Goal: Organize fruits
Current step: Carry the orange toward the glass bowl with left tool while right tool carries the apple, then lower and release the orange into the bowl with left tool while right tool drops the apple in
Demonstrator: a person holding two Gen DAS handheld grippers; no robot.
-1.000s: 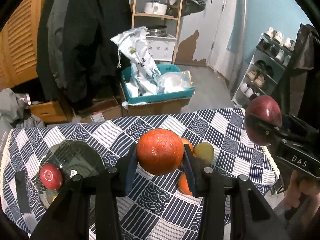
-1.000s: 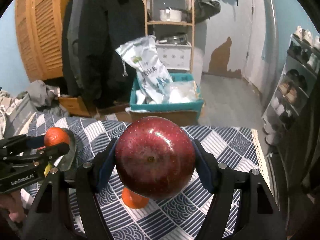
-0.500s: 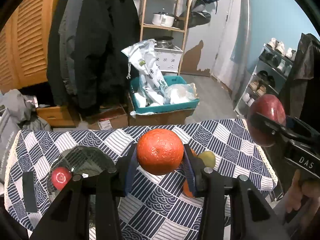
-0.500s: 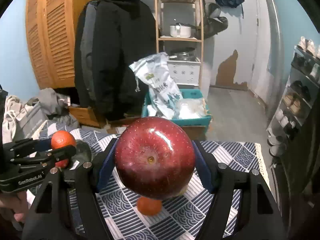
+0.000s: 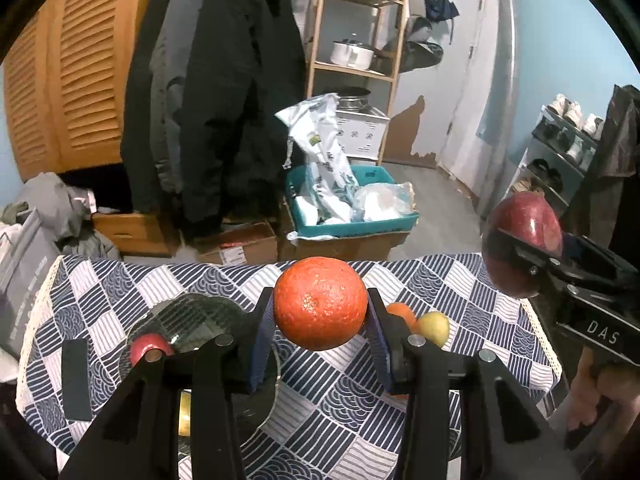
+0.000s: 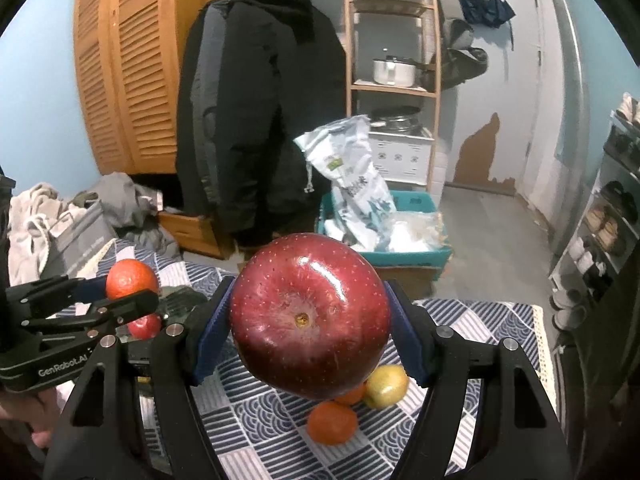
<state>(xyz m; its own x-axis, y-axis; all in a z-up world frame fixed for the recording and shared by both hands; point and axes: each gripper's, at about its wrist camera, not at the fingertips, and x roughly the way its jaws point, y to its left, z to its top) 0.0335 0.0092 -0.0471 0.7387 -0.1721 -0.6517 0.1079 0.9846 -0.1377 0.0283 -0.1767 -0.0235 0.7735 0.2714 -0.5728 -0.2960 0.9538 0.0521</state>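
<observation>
Fruit hangs above the checked tabletop (image 5: 460, 292): left gripper (image 5: 320, 332) fingers clamp an orange (image 5: 320, 302), right gripper (image 6: 310, 320) fingers clamp a red apple (image 6: 310, 316). Below lie two oranges (image 6: 332, 422), a yellow apple (image 6: 386, 386) and a glass plate (image 5: 192, 320) holding a small red apple (image 5: 140, 350).

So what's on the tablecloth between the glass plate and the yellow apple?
One orange, touching the yellow apple; otherwise bare tablecloth toward the glass plate, in the left wrist view.
</observation>
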